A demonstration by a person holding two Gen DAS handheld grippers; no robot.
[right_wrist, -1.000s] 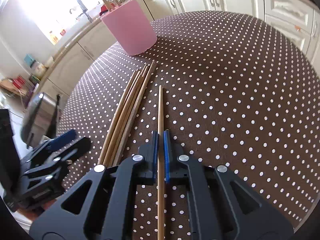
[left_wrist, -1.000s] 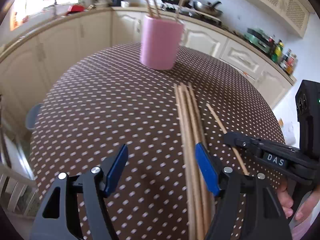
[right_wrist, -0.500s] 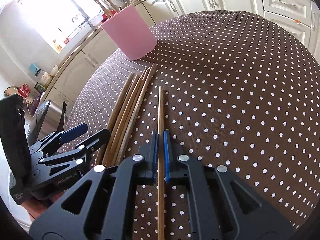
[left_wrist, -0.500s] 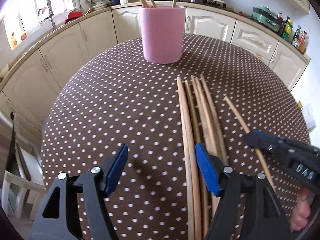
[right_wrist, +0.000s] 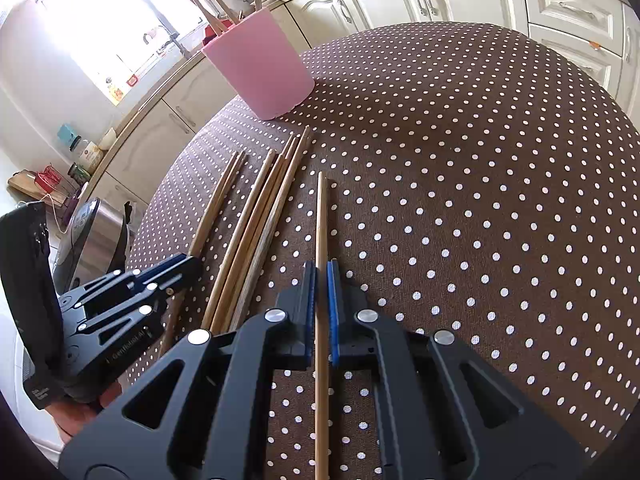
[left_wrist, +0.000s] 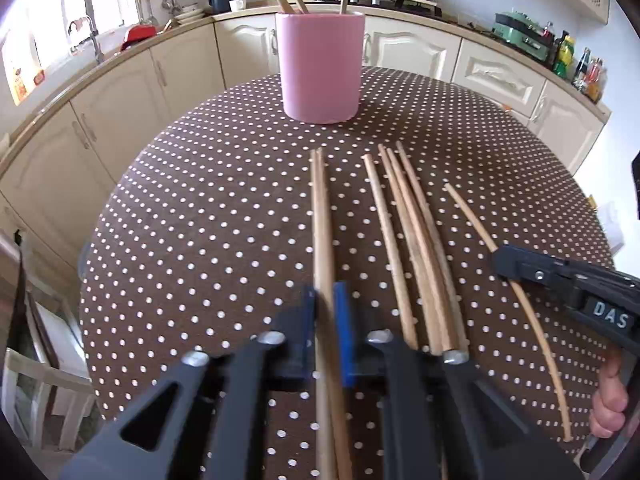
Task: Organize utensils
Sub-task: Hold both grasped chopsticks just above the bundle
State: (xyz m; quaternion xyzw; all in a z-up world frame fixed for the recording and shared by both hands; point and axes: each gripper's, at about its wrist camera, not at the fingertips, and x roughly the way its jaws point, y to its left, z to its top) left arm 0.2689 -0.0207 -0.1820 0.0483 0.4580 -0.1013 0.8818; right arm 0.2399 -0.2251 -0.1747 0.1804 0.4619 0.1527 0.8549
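Wooden chopsticks on the table: seven in all, counted in the left wrist view.
Left gripper (left_wrist: 325, 322): its jaws have just been closing and now clamp a pair of chopsticks (left_wrist: 320, 220), two lying tight together, pulled a little apart from the rest.
Loose bundle (left_wrist: 408, 232): four chopsticks lying side by side between the two grippers, tips toward the cup.
Right gripper (right_wrist: 321, 308): jaws narrow, pinched on a single chopstick (right_wrist: 321, 220) that runs straight out ahead.
Pink cup (left_wrist: 320, 66): one, upright at the far side of the table, holding at least three more sticks.
Table (right_wrist: 480, 200): round, under a brown cloth with white dots.
Hand (left_wrist: 608, 404): fingers show behind the right gripper's handle.
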